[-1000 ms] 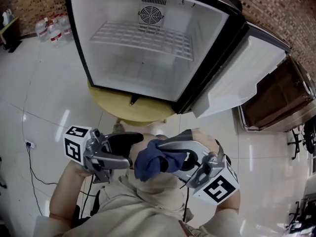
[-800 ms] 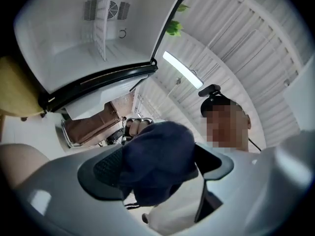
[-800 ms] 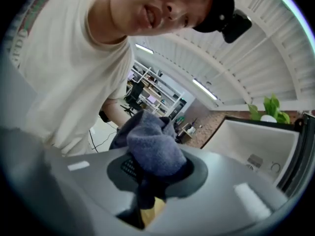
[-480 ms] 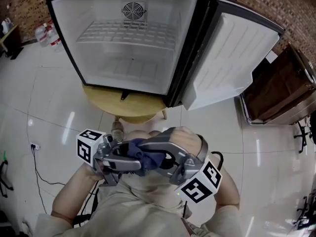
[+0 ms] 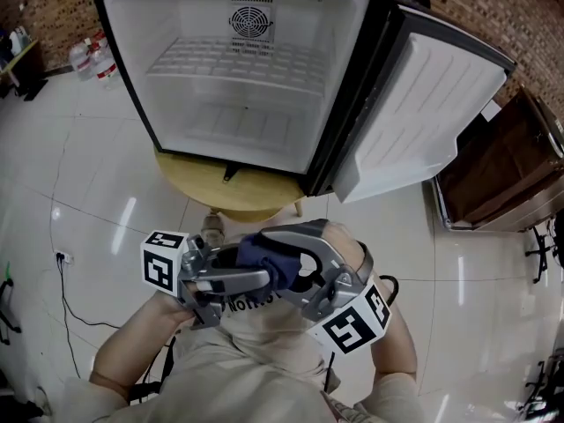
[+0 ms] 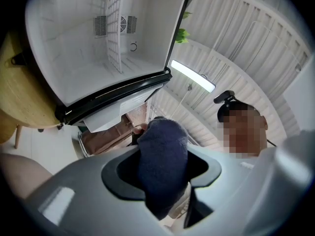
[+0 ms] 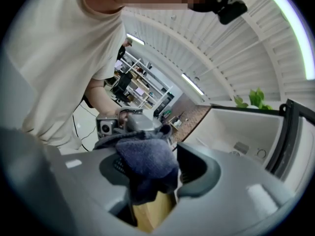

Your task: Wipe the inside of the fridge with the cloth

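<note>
Head view has the fridge (image 5: 132, 77) on a round wooden surface (image 5: 220, 192), whose front edge comes out under the fridge's black lower rim. The door (image 5: 423, 113) is swung wide to the right, so the whole mouth is free. One wire shelf (image 5: 238, 64) crosses the upper part, and below it the white cavity is open up to the back wall.

Both grippers are close together before the person's chest, near the front edge of the surface and apart from the fridge. The dark blue cloth (image 5: 264, 252) is bunched between them.

The left gripper (image 5: 251, 267) has its jaws spread wide, just closing a little, with the cloth standing between them. The right gripper (image 5: 282, 267) has just been opening its jaws. The cloth lies over one of them, loose.
</note>
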`<act>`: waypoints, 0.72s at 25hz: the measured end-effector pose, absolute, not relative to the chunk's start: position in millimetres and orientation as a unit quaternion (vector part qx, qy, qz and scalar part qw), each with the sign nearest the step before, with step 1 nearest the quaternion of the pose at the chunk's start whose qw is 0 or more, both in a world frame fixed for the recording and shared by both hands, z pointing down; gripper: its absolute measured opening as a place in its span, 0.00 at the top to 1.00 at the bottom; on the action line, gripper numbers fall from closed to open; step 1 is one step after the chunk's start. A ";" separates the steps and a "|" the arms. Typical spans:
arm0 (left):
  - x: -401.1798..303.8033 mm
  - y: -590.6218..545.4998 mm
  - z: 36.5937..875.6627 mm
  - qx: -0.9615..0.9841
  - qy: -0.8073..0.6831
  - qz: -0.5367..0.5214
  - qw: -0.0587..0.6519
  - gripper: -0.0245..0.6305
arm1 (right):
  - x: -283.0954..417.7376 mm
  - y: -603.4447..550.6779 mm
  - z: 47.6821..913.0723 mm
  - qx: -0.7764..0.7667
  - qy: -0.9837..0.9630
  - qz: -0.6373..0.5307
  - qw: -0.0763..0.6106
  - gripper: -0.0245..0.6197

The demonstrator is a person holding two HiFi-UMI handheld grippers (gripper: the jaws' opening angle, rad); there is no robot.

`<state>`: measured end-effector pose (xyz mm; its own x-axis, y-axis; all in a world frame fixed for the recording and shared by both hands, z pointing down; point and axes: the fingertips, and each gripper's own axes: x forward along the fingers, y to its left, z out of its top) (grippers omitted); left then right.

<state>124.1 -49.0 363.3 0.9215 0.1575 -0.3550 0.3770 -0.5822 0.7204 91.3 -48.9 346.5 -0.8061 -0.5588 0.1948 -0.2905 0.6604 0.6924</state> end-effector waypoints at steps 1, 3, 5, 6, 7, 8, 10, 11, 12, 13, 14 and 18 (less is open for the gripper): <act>124.7 -48.6 362.9 0.884 0.151 -0.121 0.425 0.62 | 93.1 -50.4 344.6 0.244 -0.889 -0.335 0.196 0.61; 124.0 -50.7 359.6 0.885 0.154 -0.121 0.422 0.62 | 96.1 -51.7 340.9 0.249 -0.890 -0.331 0.190 0.56; 114.4 -64.3 351.1 0.877 0.152 -0.153 0.430 0.65 | 98.8 -50.9 340.6 0.243 -0.892 -0.325 0.199 0.48; 105.9 -75.9 345.2 0.874 0.145 -0.174 0.430 0.68 | 100.7 -50.9 341.5 0.242 -0.891 -0.322 0.208 0.32; 97.1 -88.0 339.5 0.878 0.131 -0.189 0.420 0.70 | 103.5 -51.6 341.9 0.245 -0.889 -0.321 0.215 0.27; 90.1 -98.8 334.8 0.889 0.111 -0.192 0.400 0.72 | 106.8 -52.4 341.6 0.251 -0.887 -0.321 0.217 0.27; 83.7 -113.1 327.6 0.922 0.062 -0.169 0.343 0.73 | 113.4 -52.4 342.4 0.264 -0.887 -0.315 0.209 0.27; 83.5 -118.0 322.7 0.937 0.040 -0.153 0.311 0.73 | 116.5 -51.9 345.2 0.267 -0.891 -0.306 0.203 0.27; 84.6 -123.2 314.9 0.949 0.023 -0.141 0.280 0.74 | 119.3 -52.0 349.8 0.269 -0.896 -0.292 0.198 0.27; 86.7 -129.0 303.4 0.959 0.012 -0.133 0.252 0.74 | 121.4 -53.0 356.1 0.268 -0.902 -0.276 0.196 0.27; 89.2 -135.5 288.7 0.964 0.007 -0.133 0.230 0.74 | 122.2 -54.1 363.4 0.263 -0.907 -0.262 0.198 0.27; 103.2 -176.6 224.5 0.965 -0.028 -0.159 0.207 0.75 | 110.0 -45.5 393.6 0.232 -0.923 -0.224 0.211 0.27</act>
<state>103.2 -176.6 224.5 0.9481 -0.1199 -0.2945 0.0115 -0.9126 0.4087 110.0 -45.5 393.6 -0.8033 -0.5226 0.2856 -0.3331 0.7918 0.5120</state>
